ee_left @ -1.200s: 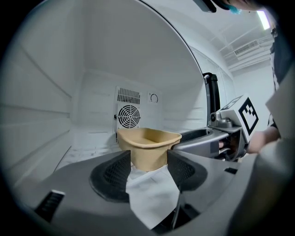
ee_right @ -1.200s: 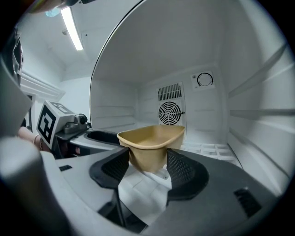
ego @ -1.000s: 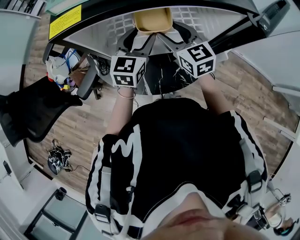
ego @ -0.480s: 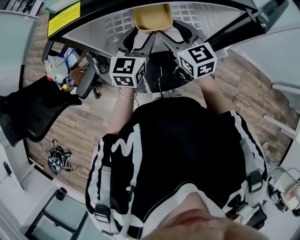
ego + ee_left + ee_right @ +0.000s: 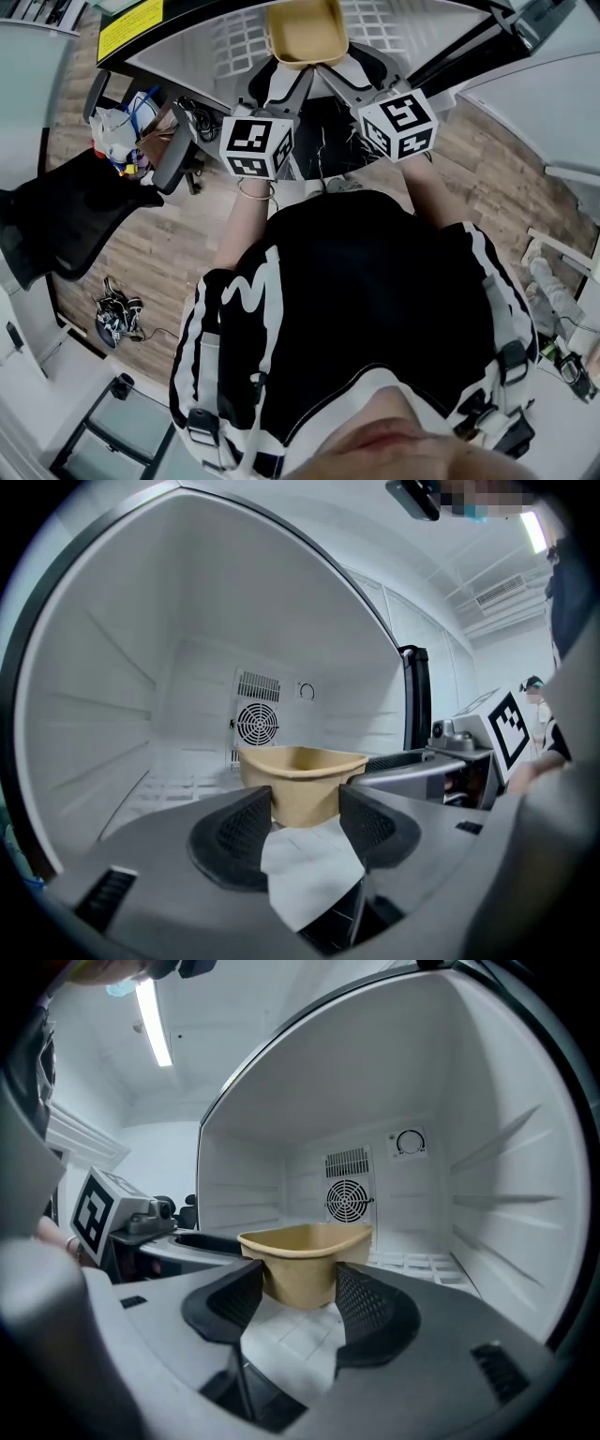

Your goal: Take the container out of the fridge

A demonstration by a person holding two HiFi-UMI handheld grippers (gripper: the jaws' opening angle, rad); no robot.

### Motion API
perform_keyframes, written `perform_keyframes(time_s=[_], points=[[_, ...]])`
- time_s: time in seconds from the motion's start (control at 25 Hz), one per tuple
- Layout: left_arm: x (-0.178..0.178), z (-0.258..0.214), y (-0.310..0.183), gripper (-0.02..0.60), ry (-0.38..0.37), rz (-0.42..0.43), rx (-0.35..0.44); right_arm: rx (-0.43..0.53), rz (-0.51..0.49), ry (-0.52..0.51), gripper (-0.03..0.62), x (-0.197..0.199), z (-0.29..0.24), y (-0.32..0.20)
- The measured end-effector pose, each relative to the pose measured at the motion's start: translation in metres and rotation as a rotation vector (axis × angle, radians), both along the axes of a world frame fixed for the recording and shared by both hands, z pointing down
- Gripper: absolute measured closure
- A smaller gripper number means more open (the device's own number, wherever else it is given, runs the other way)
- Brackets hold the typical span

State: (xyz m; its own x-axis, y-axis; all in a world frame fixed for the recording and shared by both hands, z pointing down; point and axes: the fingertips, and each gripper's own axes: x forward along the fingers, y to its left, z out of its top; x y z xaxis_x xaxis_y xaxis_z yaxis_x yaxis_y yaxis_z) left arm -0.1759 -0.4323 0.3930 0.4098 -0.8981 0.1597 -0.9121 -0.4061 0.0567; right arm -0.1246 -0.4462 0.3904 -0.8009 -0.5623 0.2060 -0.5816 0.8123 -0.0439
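A tan plastic container (image 5: 307, 33) stands on the white shelf (image 5: 234, 47) inside the open fridge. Both gripper views show the container (image 5: 302, 771) (image 5: 305, 1246) upright in front of the round fan vent (image 5: 255, 722). My left gripper (image 5: 283, 80) points at its near left side, with the jaws apart and the tub's lower body showing between the pads (image 5: 234, 832). My right gripper (image 5: 339, 73) points at the near right side, likewise open round the base. Whether any pad touches the tub I cannot tell. The left gripper (image 5: 305, 813) and right gripper (image 5: 298, 1288) lie close side by side.
The fridge walls (image 5: 487, 1147) curve close on both sides of the container. A black office chair (image 5: 75, 216) and a cluttered bag (image 5: 117, 136) stand on the wooden floor to my left. A white door panel (image 5: 544, 84) is at the right.
The container looks slightly larger and nearer in the head view. Both marker cubes have shifted only a little; the jaws stay apart.
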Motion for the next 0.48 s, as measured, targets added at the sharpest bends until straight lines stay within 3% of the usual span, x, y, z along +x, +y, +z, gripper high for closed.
perform_keyframes(time_s=[0.48], points=[[0.001, -0.007, 0.019, 0.351, 0.007, 0.019, 0.033, 0.014, 0.024, -0.04, 0.35, 0.001, -0.006, 0.02]])
